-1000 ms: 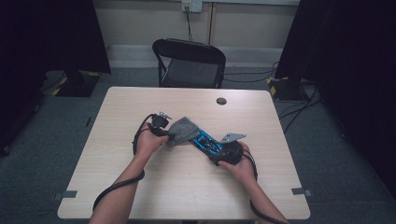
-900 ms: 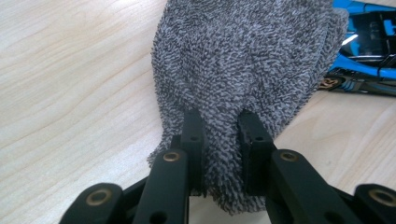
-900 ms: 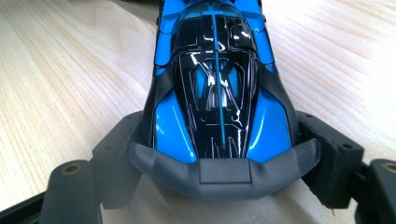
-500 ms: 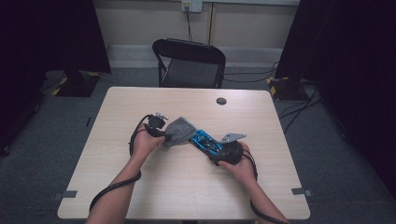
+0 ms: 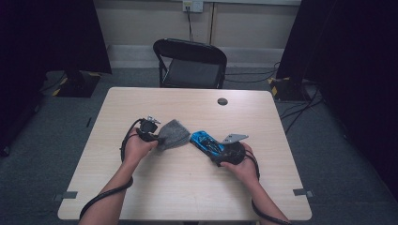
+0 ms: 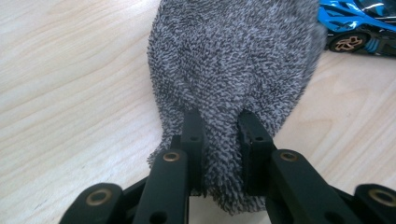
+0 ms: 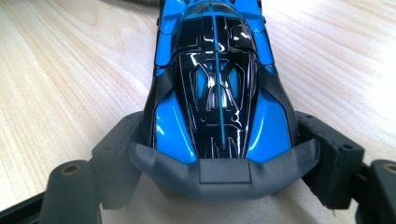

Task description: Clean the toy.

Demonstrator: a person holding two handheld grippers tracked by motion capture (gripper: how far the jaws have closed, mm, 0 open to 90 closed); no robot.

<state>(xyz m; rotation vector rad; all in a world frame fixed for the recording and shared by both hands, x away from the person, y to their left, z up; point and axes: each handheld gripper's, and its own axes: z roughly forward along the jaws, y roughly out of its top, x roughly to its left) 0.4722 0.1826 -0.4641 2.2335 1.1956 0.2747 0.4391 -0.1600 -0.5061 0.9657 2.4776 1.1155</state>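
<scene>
A fluffy grey cloth [image 5: 172, 133] lies bunched on the pale wooden table [image 5: 187, 187], with my left gripper [image 5: 159, 137] shut on its near end. In the left gripper view both black jaws pinch the cloth [image 6: 233, 60] at my left gripper [image 6: 219, 116], and the toy car [image 6: 359, 23] shows at the top right. The blue and black toy car [image 5: 206, 142] sits just right of the cloth, nose toward it. My right gripper [image 5: 221, 151] is shut on the car's rear. In the right gripper view the car [image 7: 217, 79] fills the gap of my right gripper [image 7: 222, 140], pads pressed to both sides.
A small dark round disc [image 5: 222, 101] sits near the table's far edge. A black folding chair [image 5: 190, 61] stands behind the table. Cables trail from both grippers along the forearms, and more lie on the floor at the back right [image 5: 300, 93].
My left gripper has drawn the cloth a little to the left, off the car's nose. The right gripper and the car have stayed put.
</scene>
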